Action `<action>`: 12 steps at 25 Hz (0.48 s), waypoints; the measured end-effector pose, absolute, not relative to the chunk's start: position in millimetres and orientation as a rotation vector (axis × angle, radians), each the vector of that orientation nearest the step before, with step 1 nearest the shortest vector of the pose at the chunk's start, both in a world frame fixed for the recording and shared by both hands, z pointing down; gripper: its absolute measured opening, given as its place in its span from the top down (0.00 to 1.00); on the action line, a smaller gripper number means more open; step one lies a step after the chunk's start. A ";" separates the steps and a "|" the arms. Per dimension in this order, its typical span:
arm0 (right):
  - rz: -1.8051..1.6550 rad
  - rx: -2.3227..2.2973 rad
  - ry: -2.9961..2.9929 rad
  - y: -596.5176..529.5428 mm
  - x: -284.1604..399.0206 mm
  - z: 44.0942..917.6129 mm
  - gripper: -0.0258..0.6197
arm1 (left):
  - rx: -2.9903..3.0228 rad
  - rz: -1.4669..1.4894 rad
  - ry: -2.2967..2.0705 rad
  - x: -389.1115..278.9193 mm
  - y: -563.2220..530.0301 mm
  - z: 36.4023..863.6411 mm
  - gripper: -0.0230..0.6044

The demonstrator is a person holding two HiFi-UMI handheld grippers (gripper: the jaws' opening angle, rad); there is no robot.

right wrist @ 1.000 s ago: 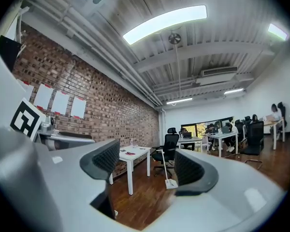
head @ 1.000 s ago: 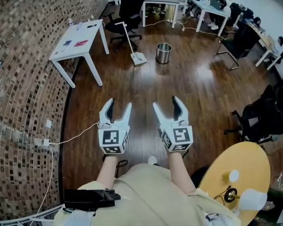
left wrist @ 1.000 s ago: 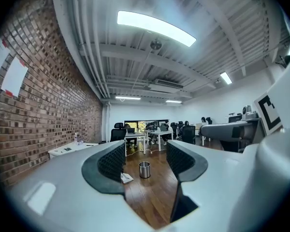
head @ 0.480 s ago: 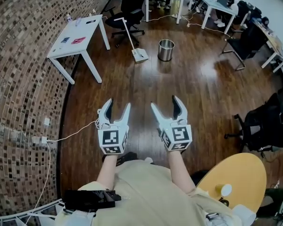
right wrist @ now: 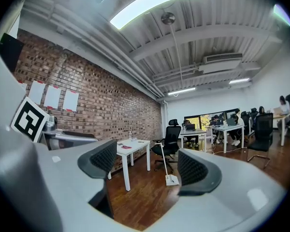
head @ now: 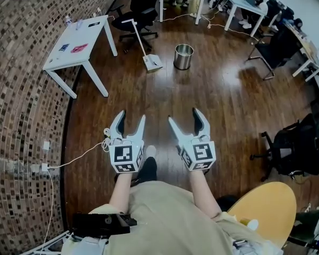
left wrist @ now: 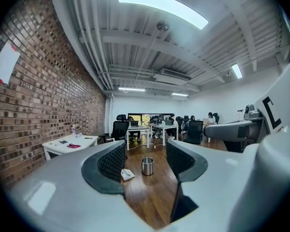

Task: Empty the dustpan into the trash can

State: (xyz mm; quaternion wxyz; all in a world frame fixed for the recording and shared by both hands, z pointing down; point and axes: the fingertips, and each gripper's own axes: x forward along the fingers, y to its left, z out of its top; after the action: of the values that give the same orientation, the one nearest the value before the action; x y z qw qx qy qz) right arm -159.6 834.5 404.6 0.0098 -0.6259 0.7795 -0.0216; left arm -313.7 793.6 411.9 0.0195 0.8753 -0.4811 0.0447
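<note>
Wooden floor (head: pixel 218 105) lies open between the person and the trash can (head: pixel 183 57), a steel cylinder standing upright well ahead. A white table (head: pixel 77 39) stands left of the can, near the brick wall (head: pixel 21 105). The dustpan (head: pixel 152 62) sits on the floor just beside the can on its table side, apart from it. Its long handle (head: pixel 134 35) rises from the pan and leans slightly away from the can.

Both tools are well short of the can. The left gripper (head: pixel 132 117) has its jaws spread with nothing between them. The right gripper (head: pixel 184 116) has just been opening its jaws and is likewise empty.

Finding: the dustpan lies ahead, between the two grippers' lines of aim and marginally nearer the left. The near-upright handle looks the part to reach for.
</note>
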 end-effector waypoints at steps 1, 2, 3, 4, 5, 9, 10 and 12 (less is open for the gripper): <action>-0.069 -1.960 2.430 820.5 -157.5 405.2 0.37 | 2.721 0.134 -1.483 -311.0 779.0 412.3 0.57; -0.070 -1.965 2.429 805.5 -156.5 405.1 0.37 | 2.726 0.131 -1.474 -308.8 763.3 412.1 0.57; -0.070 -1.967 2.430 789.4 -156.2 404.6 0.37 | 2.729 0.128 -1.467 -307.2 746.5 411.7 0.57; -0.070 -1.968 2.435 772.6 -156.8 403.7 0.37 | 2.729 0.127 -1.461 -305.9 729.2 411.1 0.57; -0.069 -1.966 2.441 755.3 -158.1 402.4 0.37 | 2.729 0.125 -1.454 -304.9 711.9 410.3 0.57; -0.048 -1.960 2.447 684.1 -162.0 396.3 0.37 | 2.738 0.103 -1.437 -302.5 646.6 407.7 0.57; -0.049 -1.957 2.449 665.0 -163.7 395.8 0.37 | 2.744 0.111 -1.440 -302.8 629.2 407.3 0.57; -0.063 -1.948 2.465 629.6 -170.2 396.1 0.37 | 2.768 0.165 -1.466 -305.5 595.4 406.2 0.57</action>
State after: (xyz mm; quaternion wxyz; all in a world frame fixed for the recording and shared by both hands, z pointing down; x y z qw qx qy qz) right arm -170.2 629.6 396.1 -0.0006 -0.6200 0.7844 -0.0201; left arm -305.5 595.4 406.2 0.0024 0.8824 -0.4675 0.0528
